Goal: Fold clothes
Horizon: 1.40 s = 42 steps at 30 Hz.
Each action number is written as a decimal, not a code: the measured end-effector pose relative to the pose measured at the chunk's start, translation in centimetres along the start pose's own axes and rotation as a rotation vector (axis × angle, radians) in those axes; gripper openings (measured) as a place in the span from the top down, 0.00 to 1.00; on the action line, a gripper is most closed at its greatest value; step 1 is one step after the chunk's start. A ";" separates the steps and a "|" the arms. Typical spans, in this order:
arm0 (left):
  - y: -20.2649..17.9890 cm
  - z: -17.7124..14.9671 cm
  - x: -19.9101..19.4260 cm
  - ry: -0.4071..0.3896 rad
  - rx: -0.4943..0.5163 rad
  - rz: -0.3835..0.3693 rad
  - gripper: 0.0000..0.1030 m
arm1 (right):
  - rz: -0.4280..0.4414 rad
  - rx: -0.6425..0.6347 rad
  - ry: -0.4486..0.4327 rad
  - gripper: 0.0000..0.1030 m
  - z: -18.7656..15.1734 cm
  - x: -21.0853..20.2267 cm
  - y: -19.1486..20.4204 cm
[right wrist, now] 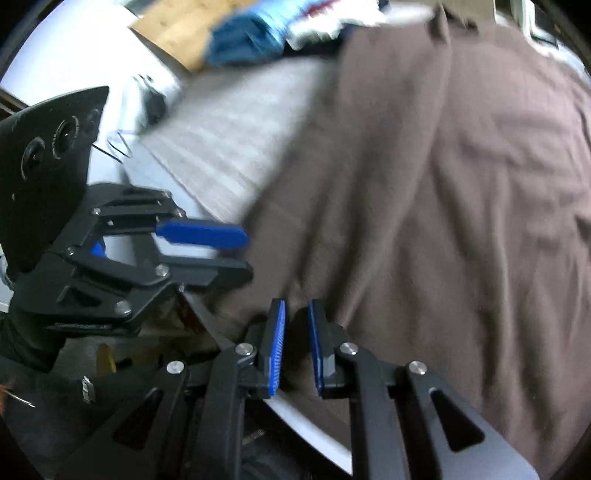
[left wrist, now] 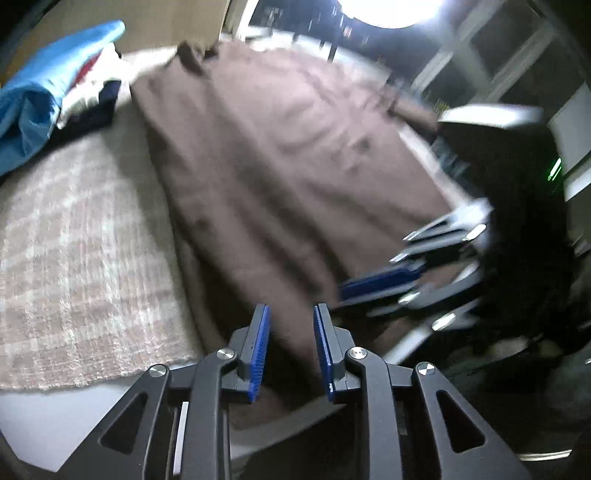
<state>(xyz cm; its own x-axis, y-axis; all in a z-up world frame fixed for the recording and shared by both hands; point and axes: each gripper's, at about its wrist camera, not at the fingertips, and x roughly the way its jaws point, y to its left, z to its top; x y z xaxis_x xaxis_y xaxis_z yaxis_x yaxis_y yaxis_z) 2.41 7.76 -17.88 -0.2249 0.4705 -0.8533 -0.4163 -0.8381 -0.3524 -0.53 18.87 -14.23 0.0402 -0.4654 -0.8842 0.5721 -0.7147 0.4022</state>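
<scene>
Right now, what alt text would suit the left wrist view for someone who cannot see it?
A brown garment lies spread over a checked cloth, with the left gripper open above its near edge. The right gripper reaches in from the right, blurred; a blue garment sits far left.

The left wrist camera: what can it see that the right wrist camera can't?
Only the left wrist view shows the bright lamp and dark shelving. Only the right wrist view shows a wooden board. Both show the brown garment, checked blanket, blue cloth, and both grippers, left and right, jaws open.
</scene>
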 end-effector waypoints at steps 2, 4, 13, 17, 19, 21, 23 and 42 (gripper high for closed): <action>0.3 -0.7 -0.6 -0.020 -0.036 0.035 0.79 | -0.015 -0.002 0.005 0.87 0.7 -1.2 -0.5; 0.5 -1.4 -1.2 -0.040 -0.073 0.070 0.76 | -0.042 -0.023 -0.066 0.85 3.3 -4.2 -0.6; 0.8 -3.0 -1.5 -0.087 -0.197 0.196 0.53 | -0.192 -0.068 -0.238 0.38 20.5 -8.1 -3.5; 1.5 -2.5 -0.2 -0.074 -0.251 0.209 0.52 | -0.239 -0.031 -0.155 0.38 25.3 -3.4 -4.7; 1.4 -2.4 0.5 -0.065 -0.254 0.209 0.52 | -0.246 -0.029 -0.134 0.38 26.0 -1.8 -4.4; 1.2 -2.8 0.3 -0.065 -0.243 0.208 0.52 | -0.281 -0.039 -0.105 0.38 27.0 -0.1 -4.3; 1.0 -2.7 0.6 -0.073 -0.241 0.203 0.52 | -0.366 -0.048 -0.068 0.38 27.7 1.4 -4.4; 0.5 -3.6 -3.5 -0.253 -0.322 0.065 0.95 | -0.102 0.026 -0.134 0.93 25.7 -2.3 -11.9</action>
<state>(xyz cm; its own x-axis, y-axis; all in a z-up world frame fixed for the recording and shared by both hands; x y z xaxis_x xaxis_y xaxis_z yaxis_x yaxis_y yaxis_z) 6.15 4.70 -16.45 -0.4678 0.4333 -0.7703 -0.1062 -0.8928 -0.4377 -28.48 15.08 -10.91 -0.1274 -0.4534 -0.8821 0.5463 -0.7744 0.3192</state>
